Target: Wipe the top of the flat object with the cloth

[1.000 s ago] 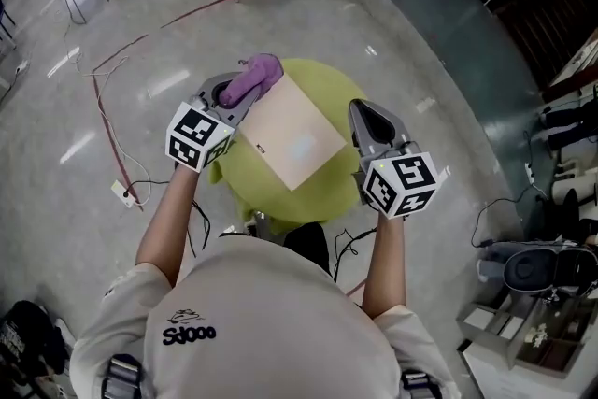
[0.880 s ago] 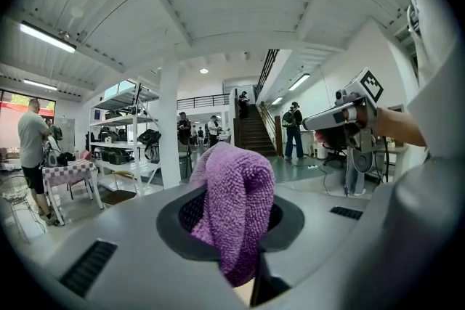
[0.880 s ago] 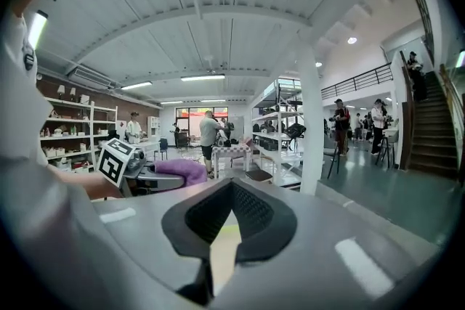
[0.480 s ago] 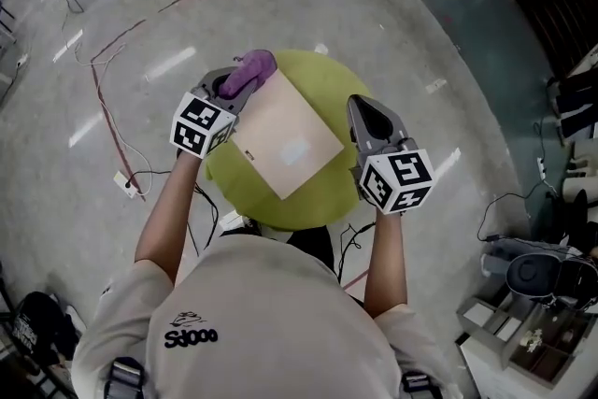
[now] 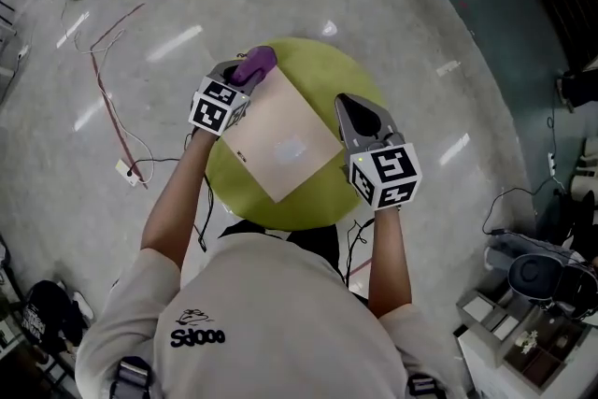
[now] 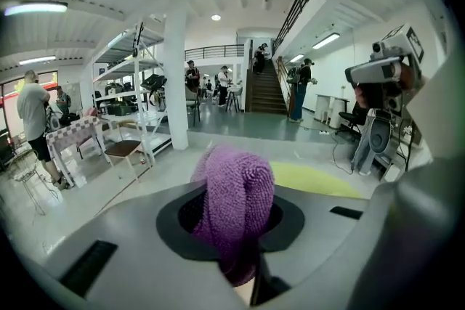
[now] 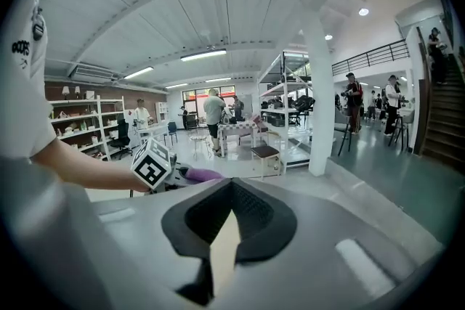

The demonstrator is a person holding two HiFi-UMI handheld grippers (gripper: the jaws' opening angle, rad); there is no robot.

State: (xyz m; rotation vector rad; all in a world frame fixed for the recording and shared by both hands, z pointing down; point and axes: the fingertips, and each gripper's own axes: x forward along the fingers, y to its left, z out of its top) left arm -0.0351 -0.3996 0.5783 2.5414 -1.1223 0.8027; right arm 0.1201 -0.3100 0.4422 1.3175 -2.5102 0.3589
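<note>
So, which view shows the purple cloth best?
The left gripper view: the purple cloth fills the centre, clamped in the left tool. The head view shows it small, at the corner of the tan board. The right gripper view shows only a sliver.

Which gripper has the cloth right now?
The left gripper, at the beige board's far-left corner: the purple cloth is clamped in its jaws. The right gripper carries no cloth.

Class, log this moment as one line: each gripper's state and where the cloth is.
left gripper: shut on purple cloth, at board far corner | right gripper: fingers together, by board's right edge
</note>
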